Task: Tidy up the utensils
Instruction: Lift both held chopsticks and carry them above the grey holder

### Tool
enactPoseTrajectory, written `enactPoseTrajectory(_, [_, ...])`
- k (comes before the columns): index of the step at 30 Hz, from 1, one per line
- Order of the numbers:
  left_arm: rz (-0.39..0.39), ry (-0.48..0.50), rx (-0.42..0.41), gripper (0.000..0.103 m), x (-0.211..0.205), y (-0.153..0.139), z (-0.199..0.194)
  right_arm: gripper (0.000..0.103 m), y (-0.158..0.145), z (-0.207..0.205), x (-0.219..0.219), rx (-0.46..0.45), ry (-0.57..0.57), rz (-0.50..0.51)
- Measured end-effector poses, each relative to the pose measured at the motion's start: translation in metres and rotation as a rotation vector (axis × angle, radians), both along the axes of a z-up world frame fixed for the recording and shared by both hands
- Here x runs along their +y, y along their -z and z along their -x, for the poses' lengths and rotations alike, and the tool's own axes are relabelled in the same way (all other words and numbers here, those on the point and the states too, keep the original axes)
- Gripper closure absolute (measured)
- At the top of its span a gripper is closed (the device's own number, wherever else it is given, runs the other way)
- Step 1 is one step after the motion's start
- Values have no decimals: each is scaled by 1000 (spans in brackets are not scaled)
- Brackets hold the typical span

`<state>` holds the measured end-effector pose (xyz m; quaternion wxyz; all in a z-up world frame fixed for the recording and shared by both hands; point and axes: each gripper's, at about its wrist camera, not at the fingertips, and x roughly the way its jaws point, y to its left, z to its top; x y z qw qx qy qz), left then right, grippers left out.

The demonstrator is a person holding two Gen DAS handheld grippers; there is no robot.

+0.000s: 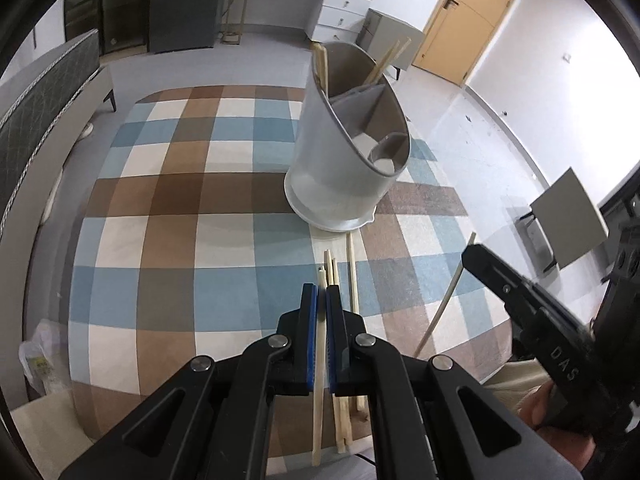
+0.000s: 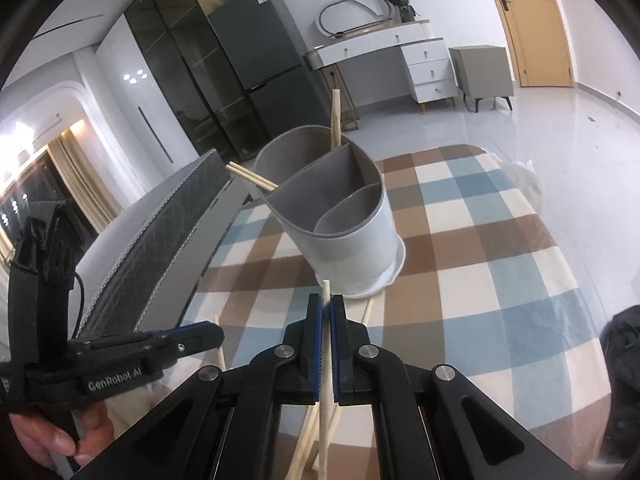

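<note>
A grey utensil holder (image 1: 344, 148) with several compartments stands on the checked tablecloth; it also shows in the right wrist view (image 2: 340, 220). Chopsticks (image 1: 384, 64) stick out of its back compartment. My left gripper (image 1: 321, 294) is shut on a pale chopstick (image 1: 319, 360), just short of the holder. More loose chopsticks (image 1: 352, 272) lie on the cloth beneath it. My right gripper (image 2: 325, 304) is shut on another chopstick (image 2: 325, 380), close in front of the holder's base. The right gripper also shows in the left wrist view (image 1: 480, 264), and the left gripper in the right wrist view (image 2: 208, 334).
The table (image 1: 168, 200) is round with a blue, brown and cream checked cloth. A grey bench back (image 2: 168, 240) stands beside it. A small grey stool (image 1: 568, 220) stands on the floor to the right. A fridge, a white dresser and a door are far behind.
</note>
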<state>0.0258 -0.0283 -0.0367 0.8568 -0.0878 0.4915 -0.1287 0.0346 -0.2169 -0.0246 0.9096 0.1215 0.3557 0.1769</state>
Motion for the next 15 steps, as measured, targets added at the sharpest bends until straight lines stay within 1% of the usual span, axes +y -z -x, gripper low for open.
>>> enactPoseTrajectory(7, [-13,-4,-24,103,-1,-15,4,100,-14,9,-4,-57,12,-15])
enactPoseTrajectory(9, [3,-2,-31,103,0,-20,4,100,-18,11,-5,-69,18,-18])
enactPoseTrajectory(15, [-1,24,-56,103,-3,-32,0,100,-24,11,-6,-86,32,-13])
